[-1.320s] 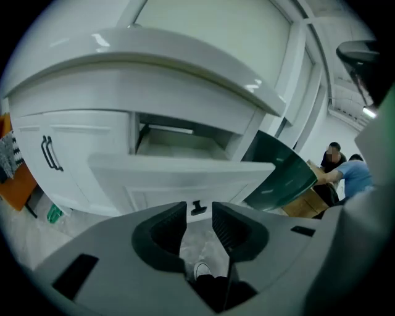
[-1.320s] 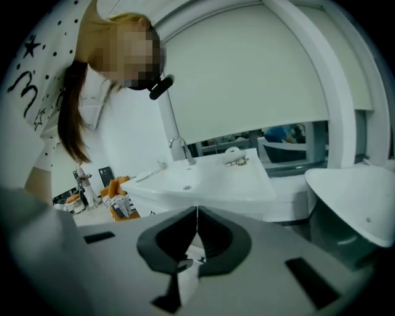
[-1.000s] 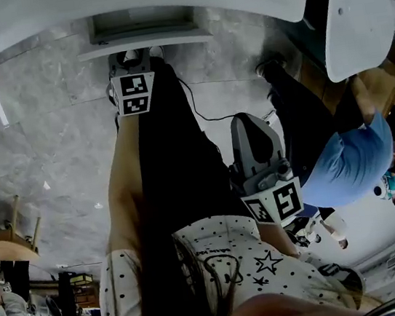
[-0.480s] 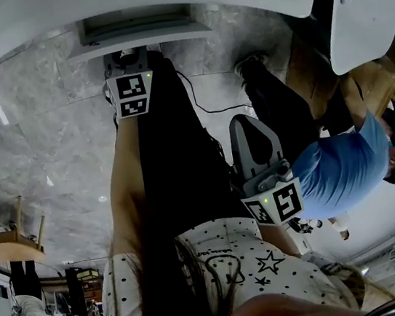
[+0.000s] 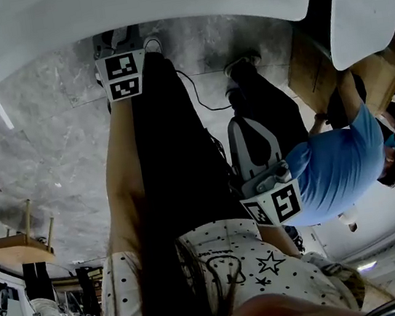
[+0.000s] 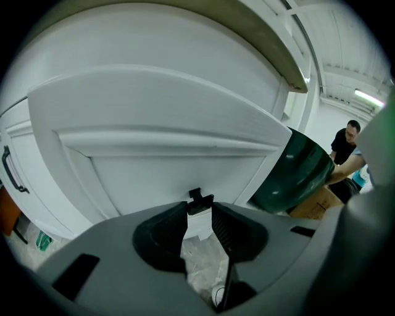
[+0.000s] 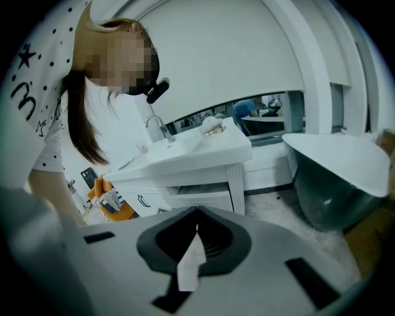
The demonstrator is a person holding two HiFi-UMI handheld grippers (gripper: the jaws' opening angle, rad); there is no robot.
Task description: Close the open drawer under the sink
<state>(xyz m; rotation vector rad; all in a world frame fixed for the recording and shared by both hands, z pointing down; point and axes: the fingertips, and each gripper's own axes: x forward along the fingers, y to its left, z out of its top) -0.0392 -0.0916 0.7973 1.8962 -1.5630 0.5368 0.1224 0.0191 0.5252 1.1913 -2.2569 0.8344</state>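
The left gripper [image 6: 199, 208] stood against the white drawer [image 6: 173, 126]. Its fingers [image 6: 171, 225] were narrowly apart and clamped on the small dark handle [image 6: 199, 200], which sat right between their tips. The drawer front filled most of the left gripper view, just below the counter [image 6: 271, 37], with a dark green tub [image 6: 296, 173] beside it at the right. In the head view the drawer itself was hidden under the counter's white edge, and the left gripper's tips reached in beneath that edge.

The left arm [image 5: 122, 172] was stretched straight forward and down, its marker cube [image 5: 123, 75] turned up toward the camera. The right gripper [image 7: 196, 215] hung back near the person's body, well apart from the drawer, its fingers together with nothing between them. It pointed toward the sink [image 7: 185, 151] from a distance, and the drawer showed just under the sink in that view. A person in a blue shirt [image 5: 345, 161] bent over at the right, on the grey marbled floor [image 5: 48, 139].
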